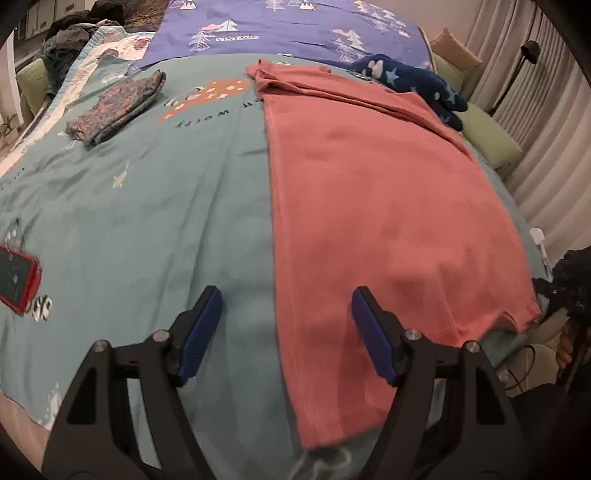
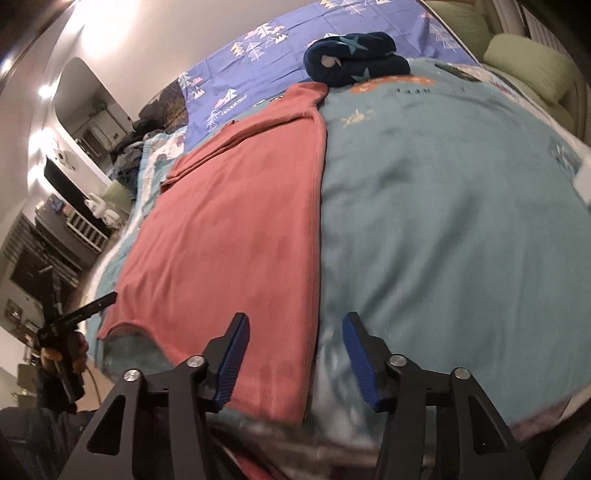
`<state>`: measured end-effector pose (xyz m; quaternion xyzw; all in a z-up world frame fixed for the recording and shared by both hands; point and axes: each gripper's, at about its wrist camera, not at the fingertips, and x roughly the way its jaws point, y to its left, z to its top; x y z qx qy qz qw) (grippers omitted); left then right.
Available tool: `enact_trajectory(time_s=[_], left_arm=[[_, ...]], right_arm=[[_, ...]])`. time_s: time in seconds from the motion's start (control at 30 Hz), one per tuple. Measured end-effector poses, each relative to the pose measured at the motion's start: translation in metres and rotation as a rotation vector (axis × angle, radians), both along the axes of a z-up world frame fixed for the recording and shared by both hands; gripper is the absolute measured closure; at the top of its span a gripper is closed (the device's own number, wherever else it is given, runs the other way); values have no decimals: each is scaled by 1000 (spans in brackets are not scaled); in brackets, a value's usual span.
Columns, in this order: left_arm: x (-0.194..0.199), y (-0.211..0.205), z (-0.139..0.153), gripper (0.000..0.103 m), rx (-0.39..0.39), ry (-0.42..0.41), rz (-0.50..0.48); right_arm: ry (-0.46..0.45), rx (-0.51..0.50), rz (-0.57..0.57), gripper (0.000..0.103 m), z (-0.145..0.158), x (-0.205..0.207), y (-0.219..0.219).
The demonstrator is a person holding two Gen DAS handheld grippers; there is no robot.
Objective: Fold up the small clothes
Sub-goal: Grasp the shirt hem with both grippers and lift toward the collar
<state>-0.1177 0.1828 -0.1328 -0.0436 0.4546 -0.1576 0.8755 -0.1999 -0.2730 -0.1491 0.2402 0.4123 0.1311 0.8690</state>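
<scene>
A salmon-pink garment point(image 1: 373, 206) lies flat in a long folded strip on the teal bedspread point(image 1: 147, 206); it also shows in the right wrist view point(image 2: 229, 221). My left gripper point(image 1: 286, 314) is open and empty, hovering over the garment's near left edge. My right gripper point(image 2: 295, 339) is open and empty, over the garment's near right edge. A folded patterned garment point(image 1: 118, 105) lies at the far left. A dark blue star-print garment point(image 1: 413, 83) lies bunched at the far end, also in the right wrist view point(image 2: 351, 59).
A red-cased phone point(image 1: 16, 278) lies on the bedspread at the left. A purple tree-print sheet point(image 1: 288, 29) covers the far end of the bed. Green pillows point(image 1: 491, 136) and curtains point(image 1: 535, 110) stand on the right. A clothes pile point(image 1: 70, 40) sits far left.
</scene>
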Motion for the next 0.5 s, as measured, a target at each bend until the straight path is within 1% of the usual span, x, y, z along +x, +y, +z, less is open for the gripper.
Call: enact_trajectory(time_s=[0.03, 0.13, 0.2, 0.27, 0.3, 0.33, 0.37, 0.4, 0.43, 0.47, 0.5], left_arm=[[-4, 1, 0, 30, -19, 5, -11], [-12, -1, 1, 30, -56, 13, -56], [-15, -8, 1, 30, -56, 13, -92], [-16, -13, 1, 33, -46, 6, -117], [-16, -15, 1, 40, -44, 3, -124], [-16, -14, 0, 50, -44, 2, -123], [-17, -12, 0, 57, -48, 2, -119], [-16, -9, 1, 78, -55, 6, -112], [-16, -6, 2, 96, -64, 16, -96], [-17, -2, 4, 96, -87, 27, -79], [-18, 2, 9, 96, -120, 18, -67]], right_arm=[[0, 27, 10, 55, -2, -3, -1], [4, 65, 36, 55, -6, 0, 0], [10, 85, 53, 55, -9, 7, 0], [16, 132, 69, 55, -13, 14, 0], [20, 157, 73, 56, -15, 15, -1], [25, 179, 78, 60, -16, 18, -2], [29, 188, 86, 63, -16, 20, -2], [32, 191, 100, 77, -16, 20, -1], [34, 201, 125, 95, -16, 20, 1], [22, 215, 140, 95, -14, 18, 2], [-5, 227, 154, 97, -8, 16, 3]])
